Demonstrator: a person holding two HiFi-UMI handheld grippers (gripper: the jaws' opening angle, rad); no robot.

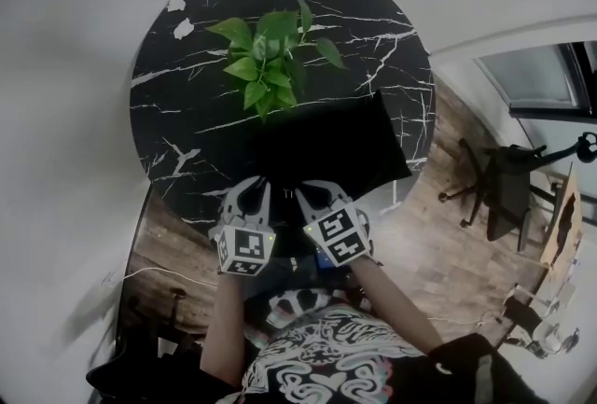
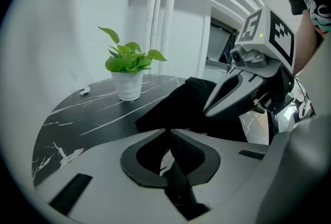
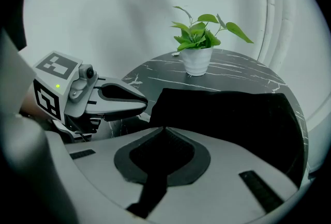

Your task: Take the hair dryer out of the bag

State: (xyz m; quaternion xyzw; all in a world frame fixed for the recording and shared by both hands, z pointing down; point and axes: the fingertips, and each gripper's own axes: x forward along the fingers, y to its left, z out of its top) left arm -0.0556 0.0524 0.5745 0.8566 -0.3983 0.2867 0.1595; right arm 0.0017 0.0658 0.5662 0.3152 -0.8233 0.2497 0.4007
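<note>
A flat black bag (image 1: 345, 141) lies on the round black marble table (image 1: 187, 113), its near edge towards me. The hair dryer does not show anywhere. My left gripper (image 1: 256, 186) is shut at the bag's near left corner, and in the left gripper view its tips (image 2: 166, 131) meet on the bag (image 2: 181, 104) edge. My right gripper (image 1: 306, 192) is shut beside it, its tips (image 3: 164, 128) closed on the near edge of the bag (image 3: 232, 114). The two grippers sit close together, side by side.
A green plant in a white pot (image 1: 270, 57) stands on the table just behind the bag. The table's near rim is under my grippers. A dark chair (image 1: 504, 188) stands on the wooden floor to the right. White walls close in behind the table.
</note>
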